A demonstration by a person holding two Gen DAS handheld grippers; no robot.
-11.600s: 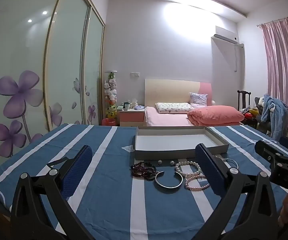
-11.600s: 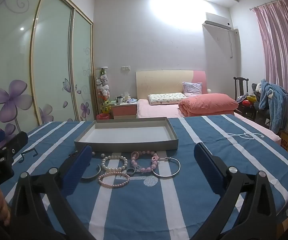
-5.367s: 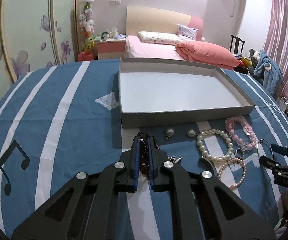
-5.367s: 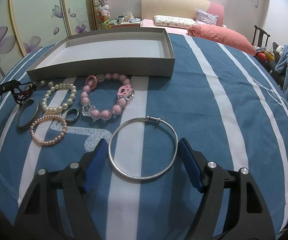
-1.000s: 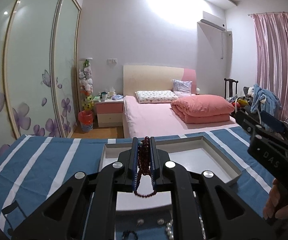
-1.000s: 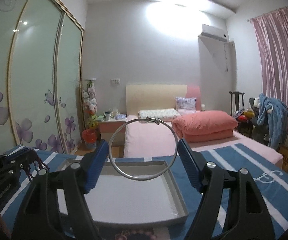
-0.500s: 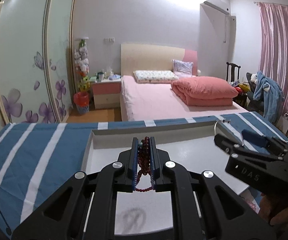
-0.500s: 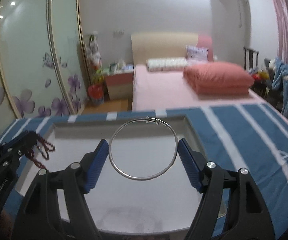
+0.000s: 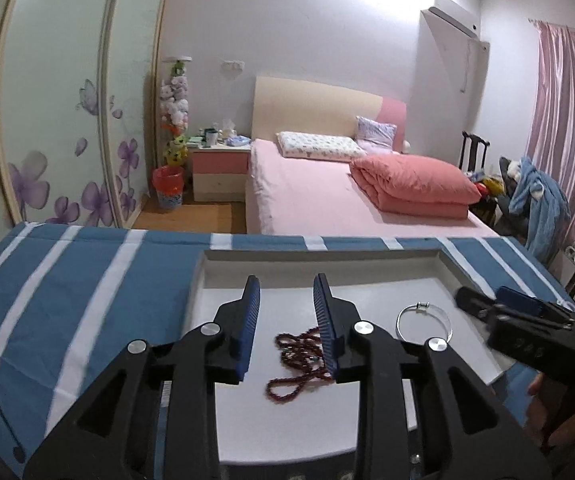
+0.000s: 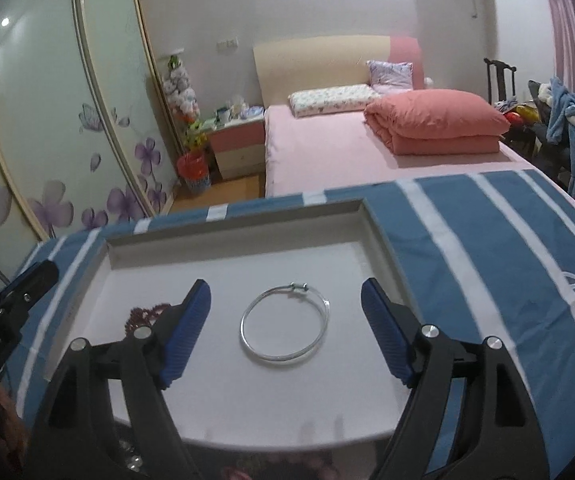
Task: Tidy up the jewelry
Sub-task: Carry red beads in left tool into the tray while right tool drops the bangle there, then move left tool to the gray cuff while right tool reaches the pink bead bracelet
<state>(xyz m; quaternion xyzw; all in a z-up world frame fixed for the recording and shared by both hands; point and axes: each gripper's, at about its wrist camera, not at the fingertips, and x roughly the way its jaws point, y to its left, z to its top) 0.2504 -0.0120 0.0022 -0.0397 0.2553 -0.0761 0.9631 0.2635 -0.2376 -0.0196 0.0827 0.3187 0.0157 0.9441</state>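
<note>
Both my left gripper (image 9: 287,316) and right gripper (image 10: 285,320), jaws just opened, hold nothing; the remaining jewelry lies behind them, below the tray's (image 10: 383,236) near edge.

Both claws, left (image 9: 287,320) and right (image 10: 285,320), just parted, empty, tilted downward.

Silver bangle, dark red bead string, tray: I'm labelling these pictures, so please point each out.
silver bangle (image 10: 256,344): right wrist view, on its near-left wire.
dark red bead string (image 9: 287,384): left wrist view, on its lower loop.
tray (image 10: 239,222): right wrist view, on its far wall.
</note>
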